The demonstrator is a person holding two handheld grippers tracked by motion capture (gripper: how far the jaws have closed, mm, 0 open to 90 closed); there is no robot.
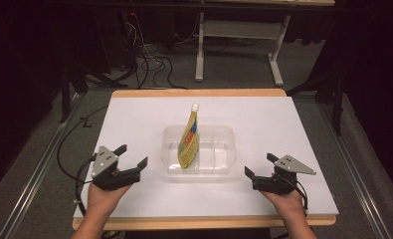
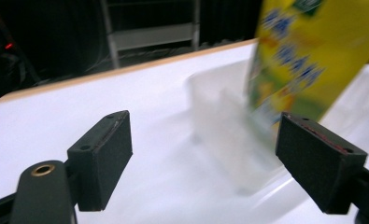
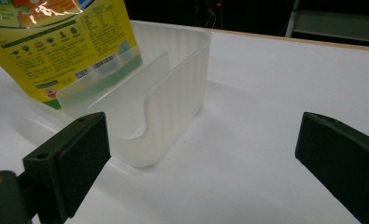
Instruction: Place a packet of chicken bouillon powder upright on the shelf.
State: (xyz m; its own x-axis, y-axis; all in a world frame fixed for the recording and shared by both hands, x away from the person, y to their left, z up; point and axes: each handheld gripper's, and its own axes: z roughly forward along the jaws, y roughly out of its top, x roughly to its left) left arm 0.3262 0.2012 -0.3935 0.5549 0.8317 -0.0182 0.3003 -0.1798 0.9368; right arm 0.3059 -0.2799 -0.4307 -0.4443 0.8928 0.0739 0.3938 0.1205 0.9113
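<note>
Two grippers: we hold the left gripper (image 1: 133, 155) and the right gripper (image 1: 260, 165) low over the table (image 1: 134, 119), each with jaws spread wide and nothing between them.
Pouch place: the yellow pouch (image 1: 189, 141) stands in the clear bin (image 1: 225, 133) at mid-table, leaning toward the bin's left end.
Long axis: near upright, white cap (image 1: 195, 106) on top, tilted slightly away from us.
Direction: it lies between our hands, right of the left gripper and left of the right gripper.
Nearer hand: we judge the left one closer, since the pouch sits off-centre toward it.
Coming move: likely a sideways reach over the bin wall.
Hard to read: the left gripper view is blurred, the pouch print there unreadable; its cap is cut off in both gripper views; the frosted wall veils its base.
</note>
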